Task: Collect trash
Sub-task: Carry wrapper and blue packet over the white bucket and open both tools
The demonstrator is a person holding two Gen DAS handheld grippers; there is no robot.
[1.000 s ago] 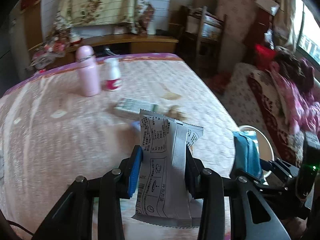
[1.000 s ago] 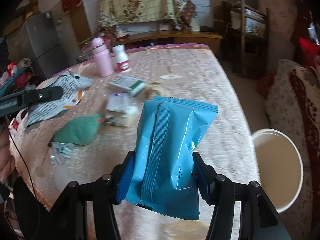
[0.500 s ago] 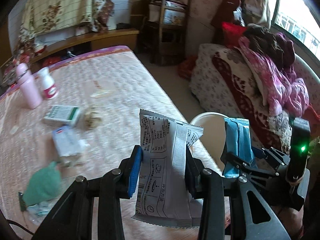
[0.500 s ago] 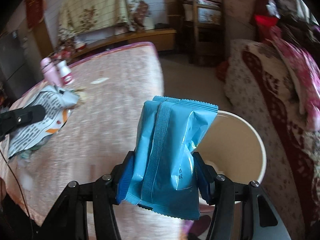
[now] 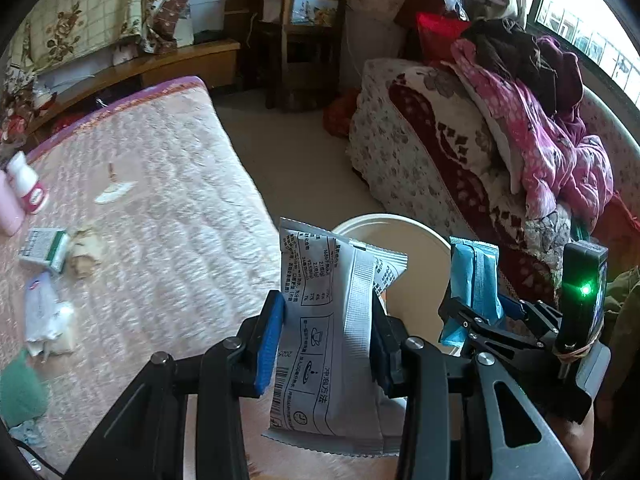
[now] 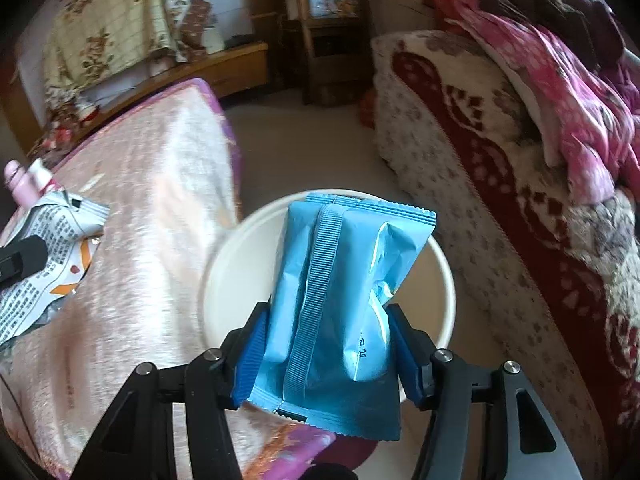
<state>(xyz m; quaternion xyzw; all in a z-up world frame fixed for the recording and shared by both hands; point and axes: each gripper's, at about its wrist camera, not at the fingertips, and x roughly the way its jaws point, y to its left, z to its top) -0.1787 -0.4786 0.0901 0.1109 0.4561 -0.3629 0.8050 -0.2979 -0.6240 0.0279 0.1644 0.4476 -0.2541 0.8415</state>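
Both packets look light, crinkly and slippery: left gripper (image 5: 326, 344) clamps the grey wrapper (image 5: 334, 332) mid-body beside the bin (image 6: 442, 280), right gripper (image 6: 326, 354) easing apart around the blue packet (image 6: 340, 292) above it.

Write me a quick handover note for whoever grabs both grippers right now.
Left gripper: jaws shut on the grey-white printed sachet, at the table edge beside the bin.
Right gripper: jaws opening with the blue packet between them, above the cream bin.
Done: both wrappers lifted off the table.
Left: drop both into the bin, then return for the green-white box, crumpled scrap, clear wrapper and green wad. The white bottle probably stays.
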